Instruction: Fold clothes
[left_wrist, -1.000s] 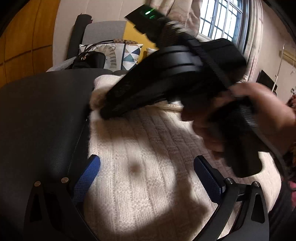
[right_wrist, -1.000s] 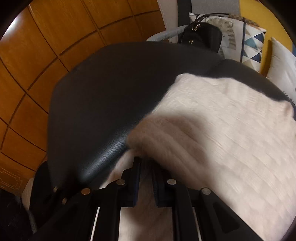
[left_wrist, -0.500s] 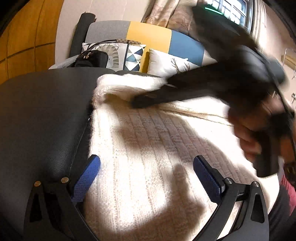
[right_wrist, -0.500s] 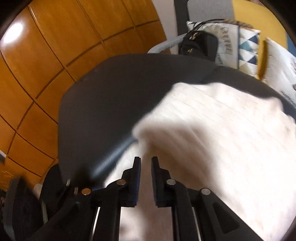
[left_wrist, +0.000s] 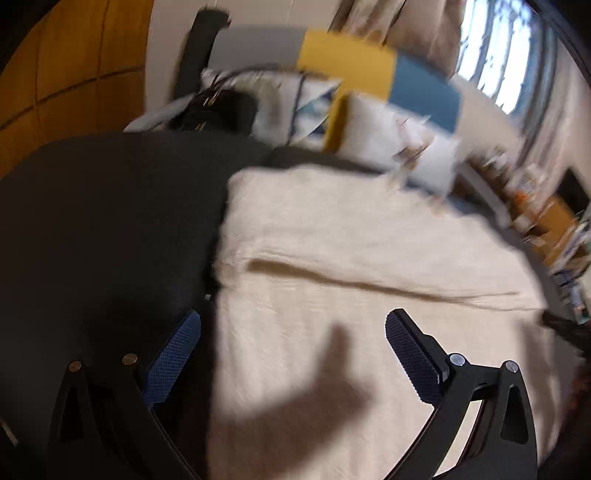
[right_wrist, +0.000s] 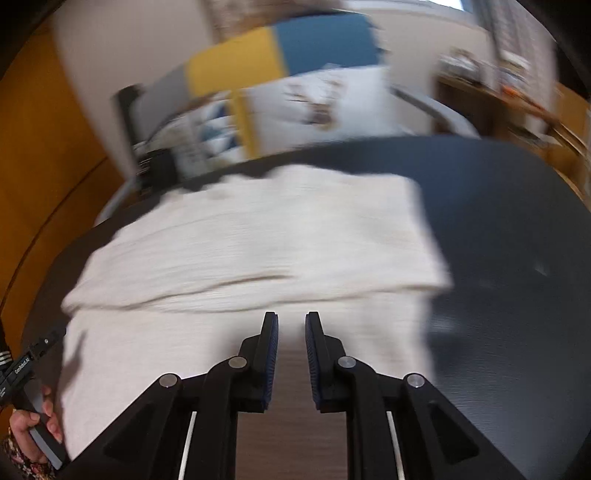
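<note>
Left gripper hangs with its jaws wide, nothing between the blue pads, low over the near left edge of the cream knit sweater. Sweater lies flat on the dark tabletop, with one fold line running across it, so I judge one fold is in: the far portion looks laid over the near one. Left to do, I'd guess: at least one more fold and squaring the edges. Right gripper has a narrow gap, jaws opening, no cloth between them, above the sweater's near edge. Hard to read: both views are motion-blurred, knit texture is smeared, and I can't tell sleeves or collar from the body. Near hem is cut off behind my gripper frames. Sofa cushions behind are just smears.
</note>
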